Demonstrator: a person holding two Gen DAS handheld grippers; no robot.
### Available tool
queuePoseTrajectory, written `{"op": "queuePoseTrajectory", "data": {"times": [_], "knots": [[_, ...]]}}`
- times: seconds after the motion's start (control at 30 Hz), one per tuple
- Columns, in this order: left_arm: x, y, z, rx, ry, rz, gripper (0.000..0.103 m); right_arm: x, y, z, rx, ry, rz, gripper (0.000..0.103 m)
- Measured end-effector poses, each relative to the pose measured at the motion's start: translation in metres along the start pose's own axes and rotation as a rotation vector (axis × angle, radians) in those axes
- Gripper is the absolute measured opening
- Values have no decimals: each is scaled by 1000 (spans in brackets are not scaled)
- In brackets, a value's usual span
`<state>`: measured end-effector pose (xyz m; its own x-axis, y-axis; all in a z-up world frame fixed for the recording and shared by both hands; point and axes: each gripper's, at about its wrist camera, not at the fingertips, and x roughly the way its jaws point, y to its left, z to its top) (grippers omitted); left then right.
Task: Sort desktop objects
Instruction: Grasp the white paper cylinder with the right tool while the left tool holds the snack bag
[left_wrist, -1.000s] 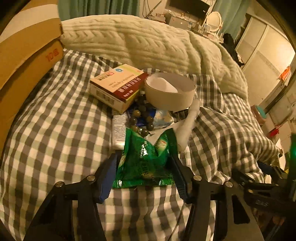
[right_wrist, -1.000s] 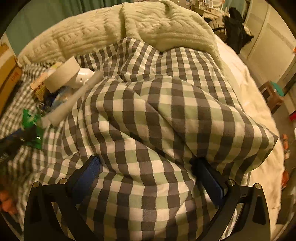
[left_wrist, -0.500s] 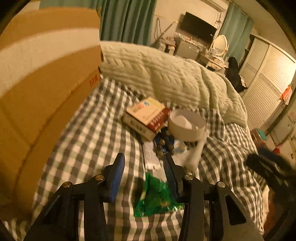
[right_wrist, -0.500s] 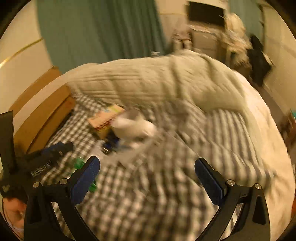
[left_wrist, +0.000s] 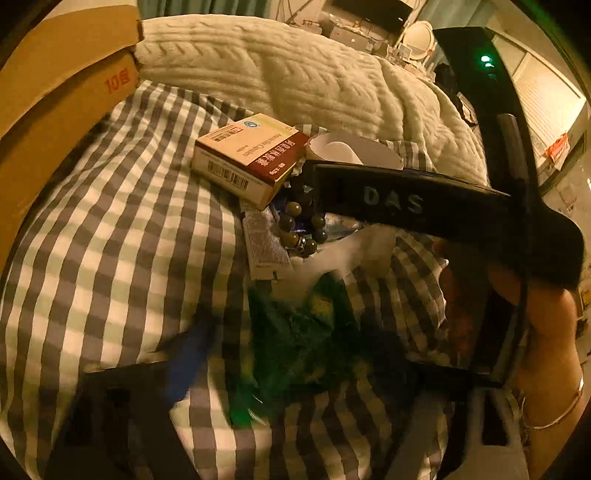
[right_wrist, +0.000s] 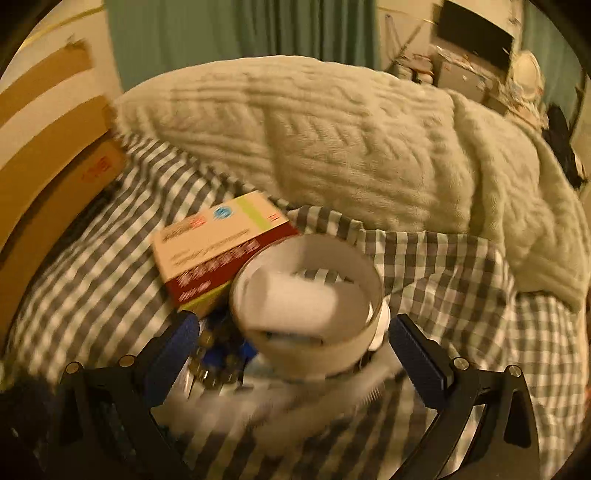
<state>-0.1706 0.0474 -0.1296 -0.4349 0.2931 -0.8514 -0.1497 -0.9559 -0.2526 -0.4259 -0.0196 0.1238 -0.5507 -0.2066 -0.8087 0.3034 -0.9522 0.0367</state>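
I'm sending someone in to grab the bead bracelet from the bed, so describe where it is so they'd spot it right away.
Start at the checked bedspread in front of the cream knitted blanket. In the small pile at its middle, find the red and cream medicine box; the bead bracelet lies just below it, beside a flat silver sachet. It is the only string of round, dark, glossy beads there.

checked bedspread (left_wrist: 110, 266), cream knitted blanket (right_wrist: 332, 147), cardboard box (left_wrist: 48, 122), green curtain (right_wrist: 240, 29)
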Motion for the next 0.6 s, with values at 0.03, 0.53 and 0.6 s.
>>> {"op": "queuePoseTrajectory", "data": {"times": [0.03, 0.53, 0.6], "knots": [[2, 1, 2, -4, 8, -6, 40, 5, -4, 0, 20, -2, 9, 89], [-22, 18, 8, -107, -108, -22, 33, -83, -2, -35, 12, -236, 53, 81], [-32, 14, 8, -103, -129, -39, 33, -99, 0, -43, 26, -256, 61, 81]]}}
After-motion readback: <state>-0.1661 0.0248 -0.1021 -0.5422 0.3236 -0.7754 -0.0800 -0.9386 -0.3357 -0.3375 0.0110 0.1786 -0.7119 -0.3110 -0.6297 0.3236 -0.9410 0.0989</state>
